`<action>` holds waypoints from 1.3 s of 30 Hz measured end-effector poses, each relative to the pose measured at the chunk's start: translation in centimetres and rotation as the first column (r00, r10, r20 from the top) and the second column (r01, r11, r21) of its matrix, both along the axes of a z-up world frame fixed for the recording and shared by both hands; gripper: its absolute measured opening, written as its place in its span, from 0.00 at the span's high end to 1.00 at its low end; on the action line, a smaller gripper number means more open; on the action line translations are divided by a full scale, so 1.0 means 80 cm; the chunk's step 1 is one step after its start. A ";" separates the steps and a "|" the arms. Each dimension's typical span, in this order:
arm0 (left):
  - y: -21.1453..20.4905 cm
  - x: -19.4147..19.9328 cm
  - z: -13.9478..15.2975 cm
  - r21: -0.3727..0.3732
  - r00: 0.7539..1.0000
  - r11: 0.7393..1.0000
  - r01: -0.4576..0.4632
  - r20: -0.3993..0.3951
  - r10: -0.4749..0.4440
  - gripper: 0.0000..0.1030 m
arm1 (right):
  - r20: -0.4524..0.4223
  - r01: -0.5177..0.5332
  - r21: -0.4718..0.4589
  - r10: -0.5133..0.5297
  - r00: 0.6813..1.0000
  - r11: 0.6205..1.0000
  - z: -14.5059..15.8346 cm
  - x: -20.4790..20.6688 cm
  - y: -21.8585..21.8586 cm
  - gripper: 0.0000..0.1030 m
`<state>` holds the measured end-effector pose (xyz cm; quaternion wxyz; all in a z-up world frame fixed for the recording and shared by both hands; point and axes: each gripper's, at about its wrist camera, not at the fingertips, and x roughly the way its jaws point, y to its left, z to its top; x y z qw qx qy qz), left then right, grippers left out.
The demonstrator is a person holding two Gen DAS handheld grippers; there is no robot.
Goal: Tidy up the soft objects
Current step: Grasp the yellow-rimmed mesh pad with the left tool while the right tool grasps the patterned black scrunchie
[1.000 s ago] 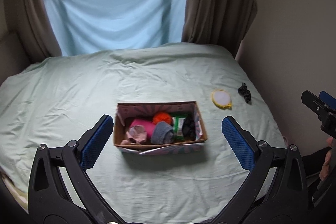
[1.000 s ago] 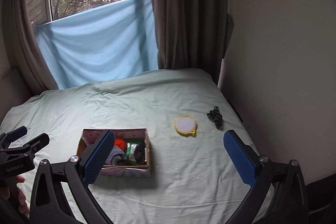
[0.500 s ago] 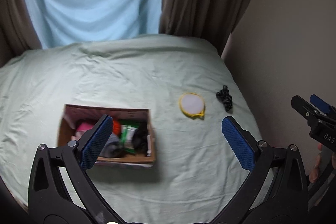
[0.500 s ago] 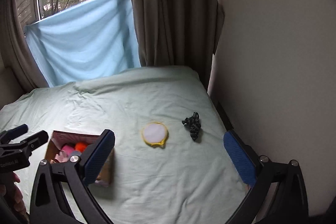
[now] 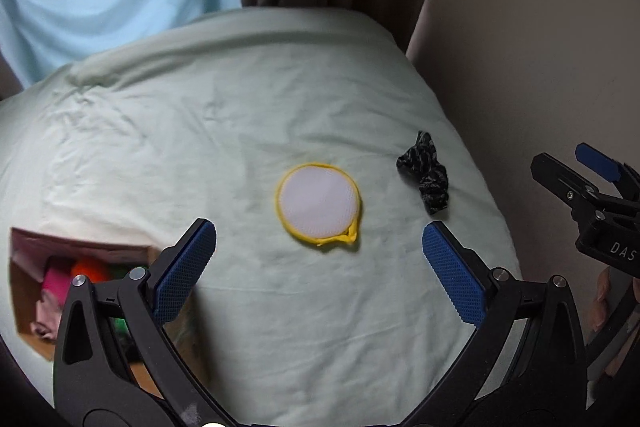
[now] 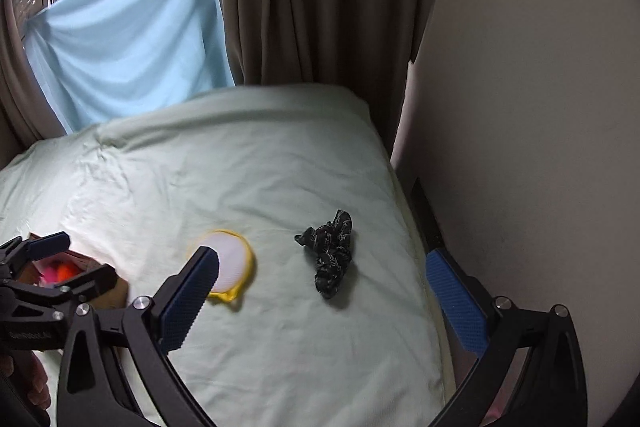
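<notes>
A round white pad with a yellow rim [image 5: 318, 201] lies on the pale green bed sheet [image 5: 200, 147]; it also shows in the right wrist view [image 6: 232, 265]. A black patterned scrunchie [image 5: 426, 173] lies to its right, also seen from the right wrist [image 6: 330, 253]. A cardboard box [image 5: 36, 291] holding pink, orange and green soft items sits at the left [image 6: 76, 273]. My left gripper [image 5: 320, 267] is open and empty, just short of the pad. My right gripper [image 6: 320, 291] is open and empty, just short of the scrunchie.
A beige wall [image 6: 520, 107] runs close along the bed's right edge. A brown curtain [image 6: 320, 7] and a light blue cloth [image 6: 128, 39] hang behind the bed's far end.
Both grippers have swung right and moved forward. The box has slid to the left edge of both views, and the pad and scrunchie are now centred and closer. Both stay open.
</notes>
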<state>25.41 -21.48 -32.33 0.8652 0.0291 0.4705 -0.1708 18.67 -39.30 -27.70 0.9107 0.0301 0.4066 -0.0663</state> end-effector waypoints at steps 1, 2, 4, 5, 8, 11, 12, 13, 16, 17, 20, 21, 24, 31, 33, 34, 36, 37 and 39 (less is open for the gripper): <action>-0.008 0.010 -0.016 0.004 1.000 1.000 0.004 -0.012 -0.004 0.00 | -0.008 -0.005 0.002 0.005 1.000 1.000 -0.013 0.009 -0.003 0.00; -0.018 0.023 -0.036 0.006 0.999 1.000 0.009 -0.031 -0.008 0.00 | -0.015 -0.008 0.005 0.008 1.000 1.000 -0.026 0.017 -0.007 0.00; -0.029 0.039 -0.064 0.015 0.999 1.000 0.018 -0.050 -0.018 0.00 | -0.026 -0.012 0.016 0.013 1.000 1.000 -0.052 0.034 -0.013 0.00; -0.036 0.048 -0.081 0.026 0.998 0.999 0.024 -0.056 -0.023 0.00 | -0.030 -0.013 0.021 0.014 0.999 1.000 -0.065 0.042 -0.016 0.00; -0.047 0.067 -0.123 0.055 0.997 0.998 0.040 -0.065 -0.036 0.00 | -0.042 -0.014 0.026 0.015 0.999 1.000 -0.102 0.064 -0.019 0.00; -0.059 0.084 -0.161 0.078 0.997 0.995 0.055 -0.063 -0.050 0.00 | -0.057 -0.008 0.029 0.009 0.998 1.000 -0.136 0.083 -0.023 0.00; -0.062 0.088 -0.168 0.082 0.997 0.995 0.057 -0.061 -0.052 0.00 | -0.060 -0.005 0.034 0.007 0.998 0.999 -0.147 0.090 -0.024 0.00; -0.066 0.093 -0.179 0.084 0.996 0.994 0.063 -0.064 -0.058 0.00 | -0.062 -0.004 0.038 0.006 0.998 0.999 -0.155 0.094 -0.025 0.00; -0.075 0.104 -0.203 0.098 0.996 0.993 0.069 -0.070 -0.062 0.00 | -0.073 -0.004 0.044 0.007 0.997 0.999 -0.179 0.107 -0.025 0.00; -0.077 0.109 -0.211 0.100 0.996 0.993 0.069 -0.071 -0.062 0.00 | -0.075 -0.006 0.044 0.009 0.997 0.999 -0.187 0.111 -0.026 0.00; -0.082 0.120 -0.231 0.105 0.995 0.992 0.070 -0.079 -0.062 0.03 | -0.083 -0.011 0.042 0.014 0.996 0.999 -0.208 0.122 -0.025 0.00; -0.083 0.123 -0.237 0.109 0.995 0.991 0.071 -0.084 -0.062 0.03 | -0.086 -0.011 0.043 0.015 0.996 0.999 -0.214 0.124 -0.026 0.02; -0.086 0.129 -0.253 0.109 0.994 0.992 0.067 -0.096 -0.057 0.04 | -0.115 -0.019 0.056 0.025 0.993 0.998 -0.235 0.136 -0.027 0.23; -0.085 0.134 -0.260 0.098 0.994 0.993 0.066 -0.090 -0.057 0.14 | -0.129 0.025 0.052 -0.018 0.992 0.998 -0.259 0.139 -0.029 0.37; -0.078 0.134 -0.255 0.097 0.994 0.993 0.069 -0.091 -0.060 0.17 | -0.122 0.043 0.047 -0.037 0.992 0.998 -0.259 0.137 -0.030 0.43; -0.077 0.135 -0.255 0.096 0.994 0.993 0.067 -0.093 -0.058 0.18 | -0.119 0.052 0.047 -0.046 0.992 0.998 -0.259 0.136 -0.030 0.47; -0.078 0.132 -0.248 0.092 0.994 0.994 0.060 -0.096 -0.051 0.25 | -0.113 0.072 0.046 -0.067 0.991 0.996 -0.258 0.133 -0.032 0.56; -0.078 0.132 -0.247 0.090 0.994 0.994 0.056 -0.097 -0.047 0.30 | -0.111 0.080 0.046 -0.075 0.991 0.996 -0.257 0.131 -0.033 0.62; -0.076 0.133 -0.245 0.089 0.995 0.995 0.046 -0.097 -0.038 0.38 | -0.108 0.084 0.050 -0.078 0.991 0.995 -0.254 0.130 -0.033 0.64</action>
